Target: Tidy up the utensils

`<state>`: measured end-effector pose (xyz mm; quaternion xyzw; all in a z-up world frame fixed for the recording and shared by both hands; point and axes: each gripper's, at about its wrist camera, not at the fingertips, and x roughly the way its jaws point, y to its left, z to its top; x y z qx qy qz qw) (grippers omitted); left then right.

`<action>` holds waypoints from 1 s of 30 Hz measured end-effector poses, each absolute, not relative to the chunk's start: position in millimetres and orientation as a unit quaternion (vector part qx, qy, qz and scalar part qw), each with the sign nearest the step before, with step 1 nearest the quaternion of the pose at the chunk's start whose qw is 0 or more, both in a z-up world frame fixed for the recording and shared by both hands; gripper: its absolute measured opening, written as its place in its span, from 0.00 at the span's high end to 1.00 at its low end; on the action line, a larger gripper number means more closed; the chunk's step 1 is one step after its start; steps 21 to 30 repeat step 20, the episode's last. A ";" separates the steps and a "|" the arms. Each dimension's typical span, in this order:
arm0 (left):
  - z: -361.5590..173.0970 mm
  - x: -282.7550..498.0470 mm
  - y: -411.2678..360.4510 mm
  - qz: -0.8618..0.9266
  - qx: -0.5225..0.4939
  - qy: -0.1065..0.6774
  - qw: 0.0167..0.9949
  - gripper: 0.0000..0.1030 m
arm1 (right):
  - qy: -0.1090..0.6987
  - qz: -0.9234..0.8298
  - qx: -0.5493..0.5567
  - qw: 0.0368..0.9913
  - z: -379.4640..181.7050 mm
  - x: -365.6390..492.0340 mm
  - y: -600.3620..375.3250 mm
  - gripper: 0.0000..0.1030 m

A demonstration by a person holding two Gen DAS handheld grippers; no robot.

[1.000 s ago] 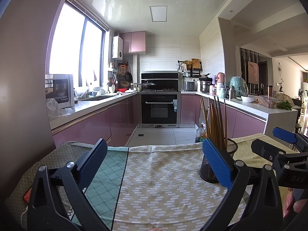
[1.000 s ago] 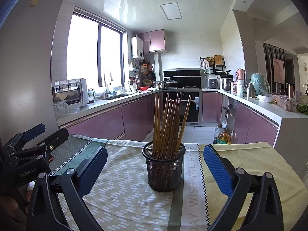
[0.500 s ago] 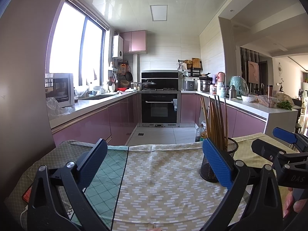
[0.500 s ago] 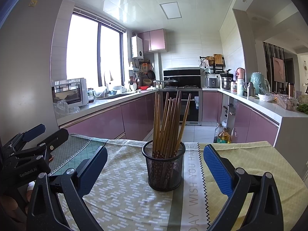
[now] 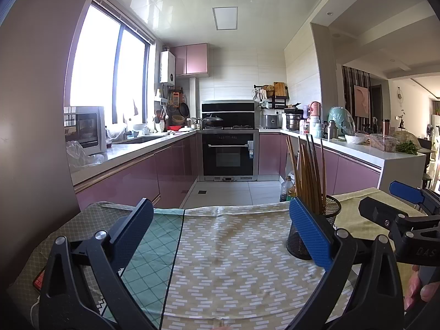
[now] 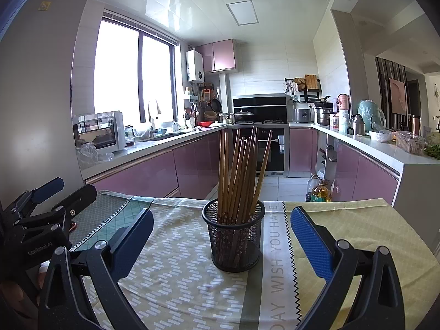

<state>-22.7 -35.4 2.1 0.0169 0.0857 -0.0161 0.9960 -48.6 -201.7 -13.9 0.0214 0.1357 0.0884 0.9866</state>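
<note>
A black mesh cup (image 6: 233,240) stands upright on the cloth-covered table and holds several brown wooden chopsticks (image 6: 239,170). My right gripper (image 6: 220,236) is open and empty, with the cup between and just beyond its blue pads. In the left wrist view the cup (image 5: 302,236) stands at the right, partly behind my right pad, with the chopsticks (image 5: 308,173) sticking up. My left gripper (image 5: 220,233) is open and empty over the bare cloth. Each gripper shows in the other's view: the right one (image 5: 398,206), the left one (image 6: 52,198).
The table is covered with a patterned yellow and green cloth (image 6: 343,220); its far edge drops to the kitchen floor. A red item (image 5: 40,277) lies at the table's left edge. Oil bottles (image 6: 319,191) stand on the floor beyond. Pink cabinets and counters line the kitchen.
</note>
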 end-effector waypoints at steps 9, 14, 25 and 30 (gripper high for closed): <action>3.6 -20.8 -37.0 -0.007 0.023 0.087 0.996 0.05 | 0.136 0.088 0.021 0.987 -14.0 -48.3 -202.4 0.06; 1.5 -15.5 -36.9 -0.013 0.023 0.106 0.994 0.05 | 0.141 0.085 0.018 0.986 -15.7 -46.7 -205.7 0.06; -10.6 5.2 -20.4 -0.014 0.013 0.166 0.986 0.05 | 0.246 0.012 0.010 0.969 -41.3 -16.5 -258.5 0.06; -10.6 5.2 -20.4 -0.014 0.013 0.166 0.986 0.05 | 0.246 0.012 0.010 0.969 -41.3 -16.5 -258.5 0.06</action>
